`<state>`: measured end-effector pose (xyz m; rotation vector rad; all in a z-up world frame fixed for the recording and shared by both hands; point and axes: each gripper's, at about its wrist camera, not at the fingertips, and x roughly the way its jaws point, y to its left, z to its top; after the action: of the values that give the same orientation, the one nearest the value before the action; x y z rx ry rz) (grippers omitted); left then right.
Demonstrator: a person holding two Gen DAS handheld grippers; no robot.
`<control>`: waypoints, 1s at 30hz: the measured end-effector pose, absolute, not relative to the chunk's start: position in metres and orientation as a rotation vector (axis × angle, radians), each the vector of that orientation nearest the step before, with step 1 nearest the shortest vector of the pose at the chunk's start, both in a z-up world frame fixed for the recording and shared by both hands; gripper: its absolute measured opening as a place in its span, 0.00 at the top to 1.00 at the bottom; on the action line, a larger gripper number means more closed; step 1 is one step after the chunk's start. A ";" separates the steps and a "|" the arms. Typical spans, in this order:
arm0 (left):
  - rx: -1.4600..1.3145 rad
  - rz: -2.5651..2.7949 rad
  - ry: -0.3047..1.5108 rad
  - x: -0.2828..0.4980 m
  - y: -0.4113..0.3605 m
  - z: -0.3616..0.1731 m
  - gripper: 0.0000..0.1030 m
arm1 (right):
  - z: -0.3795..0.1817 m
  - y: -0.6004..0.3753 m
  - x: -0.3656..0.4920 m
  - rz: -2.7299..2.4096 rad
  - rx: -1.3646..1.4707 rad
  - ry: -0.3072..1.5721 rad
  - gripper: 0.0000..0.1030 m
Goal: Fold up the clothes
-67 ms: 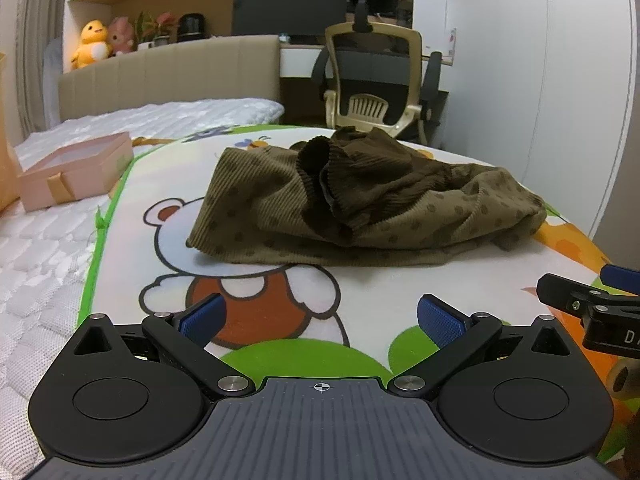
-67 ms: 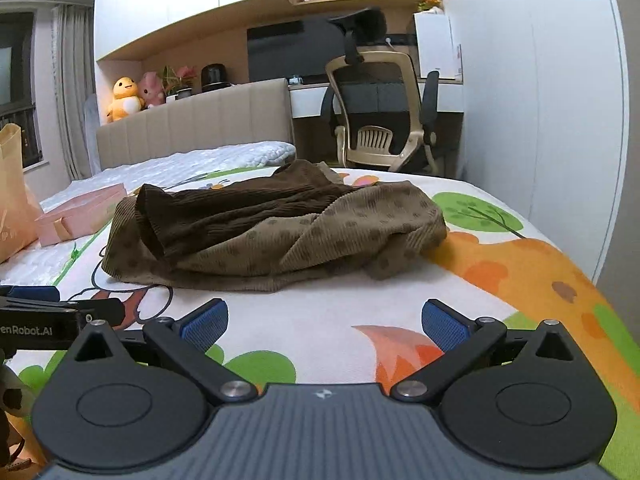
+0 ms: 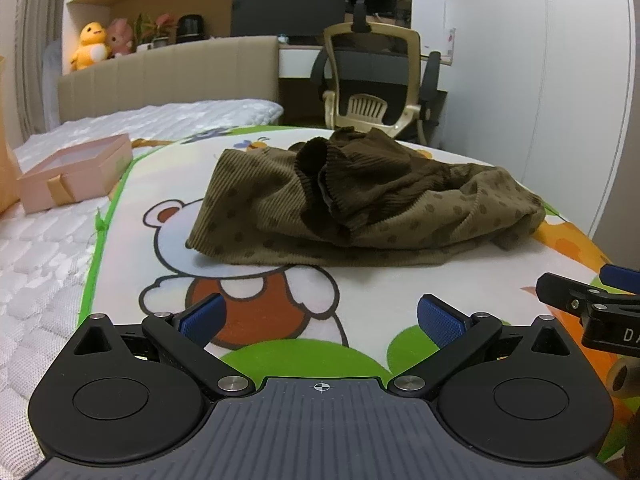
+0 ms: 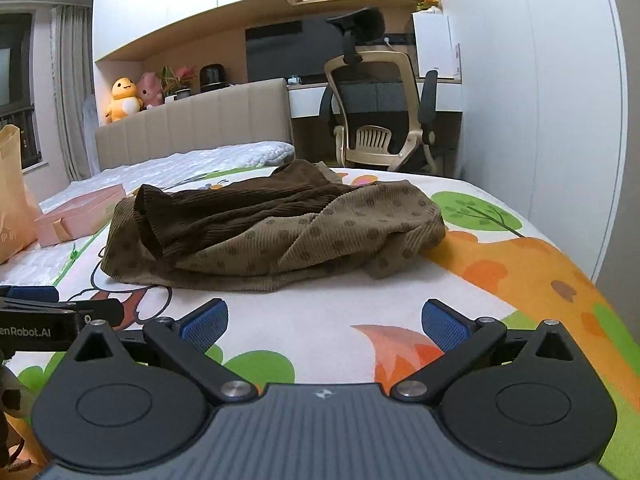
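A crumpled brown corduroy garment with dark dots (image 3: 360, 208) lies in a heap on the cartoon-print bed cover (image 3: 260, 320); it also shows in the right wrist view (image 4: 272, 228). My left gripper (image 3: 320, 318) is open and empty, low over the cover, short of the garment's near edge. My right gripper (image 4: 324, 320) is open and empty, also short of the garment. Each gripper shows at the edge of the other's view: the right one (image 3: 592, 296), the left one (image 4: 48, 312).
A pink gift box (image 3: 72, 172) sits on the white mattress (image 3: 36, 264) to the left. An orange paper bag (image 4: 12, 196) stands far left. An office chair (image 3: 376, 88) and desk stand beyond the bed. A white wall (image 4: 540, 100) runs along the right.
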<state>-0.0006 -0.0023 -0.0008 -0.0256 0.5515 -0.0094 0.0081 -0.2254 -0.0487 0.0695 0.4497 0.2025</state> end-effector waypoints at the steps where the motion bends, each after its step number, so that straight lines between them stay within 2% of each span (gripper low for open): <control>1: -0.023 -0.010 0.551 -0.001 -0.003 -0.001 0.00 | -0.049 -0.225 0.007 0.204 0.065 0.445 0.00; 30: -0.047 -0.020 0.621 0.005 0.002 -0.008 0.00 | -0.057 -0.223 0.015 0.201 0.057 0.495 0.00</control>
<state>0.0047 0.0016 -0.0084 -0.0466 0.6206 -0.0202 0.0155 -0.2230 -0.0573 0.0565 0.4951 0.2009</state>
